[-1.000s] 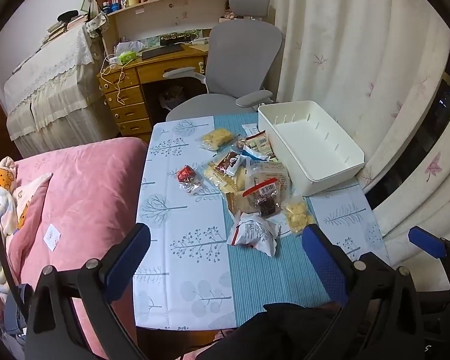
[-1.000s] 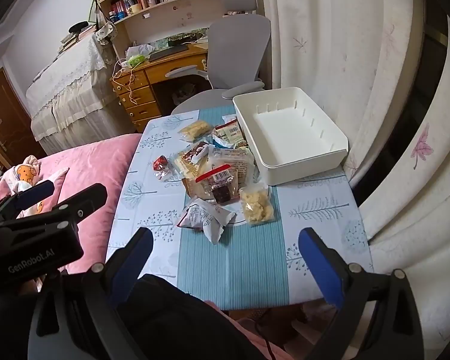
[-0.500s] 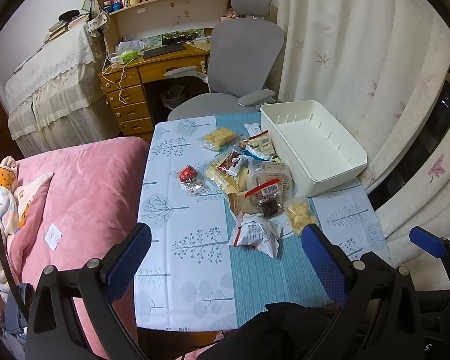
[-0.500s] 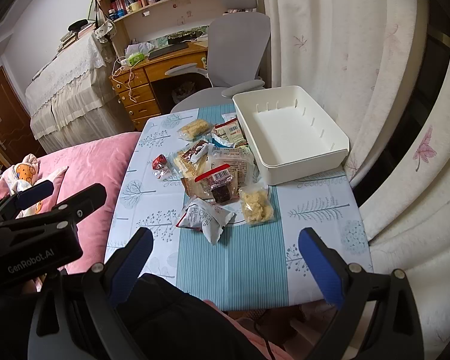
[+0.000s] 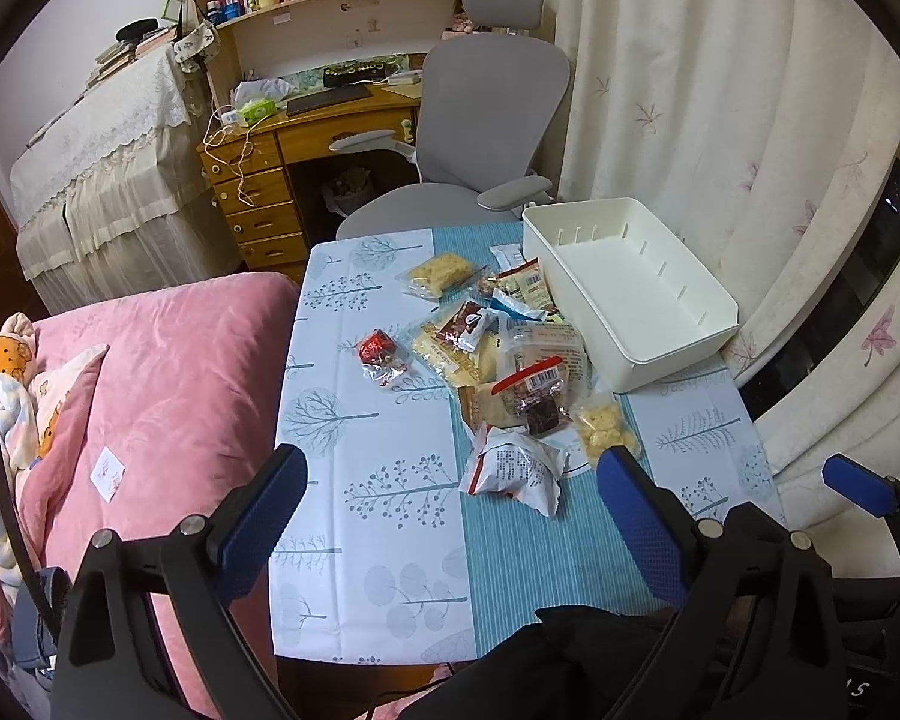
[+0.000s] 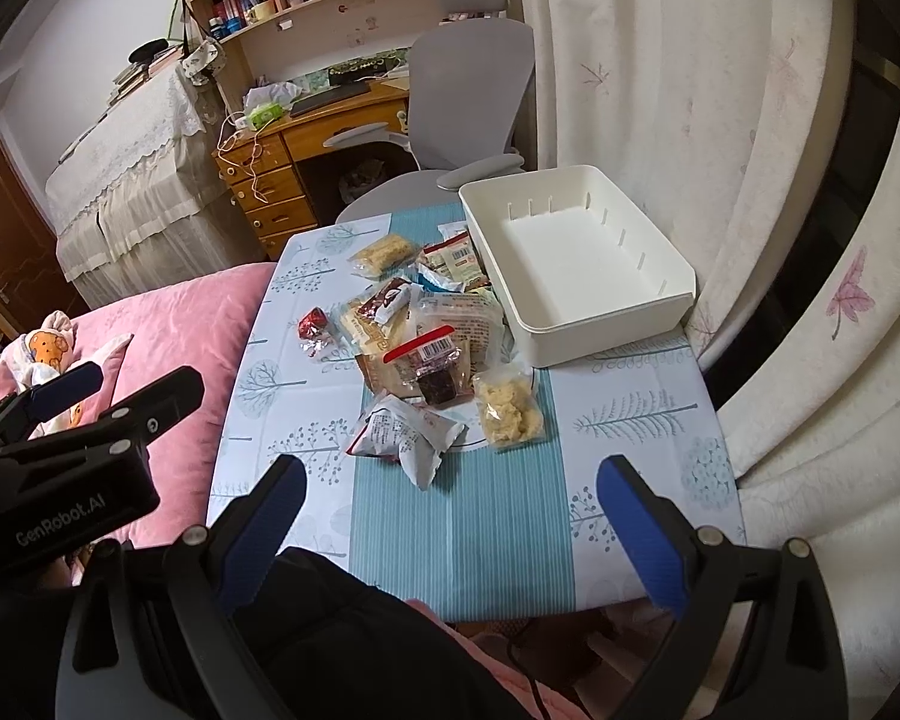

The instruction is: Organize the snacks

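Note:
Several snack packets lie in a loose pile on the table (image 5: 390,534): a white packet (image 5: 513,468) nearest me, a red-sealed bag with a dark cake (image 5: 534,396), a yellow puffs bag (image 5: 606,423), a red candy (image 5: 378,351) and a noodle pack (image 5: 441,270). An empty white bin (image 5: 630,294) stands at the right, also in the right wrist view (image 6: 576,264). My left gripper (image 5: 450,510) is open and empty above the table's near end. My right gripper (image 6: 450,516) is open and empty, held short of the white packet (image 6: 402,429).
A pink bed (image 5: 162,378) runs along the table's left side. A grey office chair (image 5: 486,138) and a wooden desk (image 5: 282,156) stand beyond the far end. Curtains (image 5: 750,150) hang close behind the bin. The left gripper's body (image 6: 60,468) shows at the right wrist view's left.
Both views have shifted slightly; the table and snacks sit a little nearer and higher in frame. No snack has moved and both grippers stay open.

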`<action>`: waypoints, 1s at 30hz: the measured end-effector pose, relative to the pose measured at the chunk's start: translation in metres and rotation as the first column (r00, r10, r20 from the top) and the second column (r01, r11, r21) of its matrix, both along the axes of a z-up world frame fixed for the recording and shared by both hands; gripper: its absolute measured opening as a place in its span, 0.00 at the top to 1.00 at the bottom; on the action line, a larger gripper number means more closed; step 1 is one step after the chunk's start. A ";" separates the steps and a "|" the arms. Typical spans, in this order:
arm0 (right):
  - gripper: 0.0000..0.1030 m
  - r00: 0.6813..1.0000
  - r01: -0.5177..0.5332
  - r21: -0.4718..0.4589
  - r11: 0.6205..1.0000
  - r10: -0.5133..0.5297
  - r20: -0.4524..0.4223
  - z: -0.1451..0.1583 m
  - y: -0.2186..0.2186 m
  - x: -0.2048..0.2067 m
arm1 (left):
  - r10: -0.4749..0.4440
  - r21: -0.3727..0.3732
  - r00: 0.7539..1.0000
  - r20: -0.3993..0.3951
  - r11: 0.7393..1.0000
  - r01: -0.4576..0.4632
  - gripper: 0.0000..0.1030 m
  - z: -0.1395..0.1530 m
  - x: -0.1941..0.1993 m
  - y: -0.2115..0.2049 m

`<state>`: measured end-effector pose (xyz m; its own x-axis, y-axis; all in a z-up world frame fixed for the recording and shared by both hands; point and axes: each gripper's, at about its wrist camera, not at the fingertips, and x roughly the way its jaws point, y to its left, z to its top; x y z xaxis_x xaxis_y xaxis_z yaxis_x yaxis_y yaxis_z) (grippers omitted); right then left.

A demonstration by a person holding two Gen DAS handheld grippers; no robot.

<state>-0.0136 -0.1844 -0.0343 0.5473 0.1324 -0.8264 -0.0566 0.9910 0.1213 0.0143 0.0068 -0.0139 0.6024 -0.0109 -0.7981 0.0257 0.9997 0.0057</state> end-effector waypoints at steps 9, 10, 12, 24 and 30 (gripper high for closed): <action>0.05 1.000 0.000 -0.001 1.000 0.000 -0.004 0.001 0.002 -0.002 | -0.022 -0.021 1.000 -0.011 1.000 0.022 0.08 -0.002 0.000 0.002; 0.05 1.000 -0.001 -0.001 1.000 0.001 -0.004 0.002 0.001 -0.002 | -0.025 -0.025 1.000 -0.015 0.999 0.025 0.08 -0.002 0.001 0.002; 0.05 1.000 -0.003 -0.003 1.000 0.003 -0.006 -0.001 0.004 -0.002 | -0.029 -0.029 0.999 -0.021 0.999 0.028 0.08 -0.001 0.001 0.005; 0.05 0.998 0.050 -0.010 0.999 -0.049 0.026 -0.004 0.021 -0.011 | -0.092 -0.087 0.991 -0.094 0.993 0.083 0.08 -0.020 0.018 0.020; 0.05 0.993 0.119 -0.007 0.993 -0.119 -0.006 -0.013 0.020 -0.012 | -0.120 -0.137 0.973 -0.199 0.986 0.093 0.08 -0.042 0.031 0.030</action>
<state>-0.0257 -0.1645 -0.0475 0.5534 0.0609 -0.8307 0.0630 0.9914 0.1147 0.0451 0.0366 -0.0559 0.4151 -0.1741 -0.8930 0.1194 0.9835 -0.1362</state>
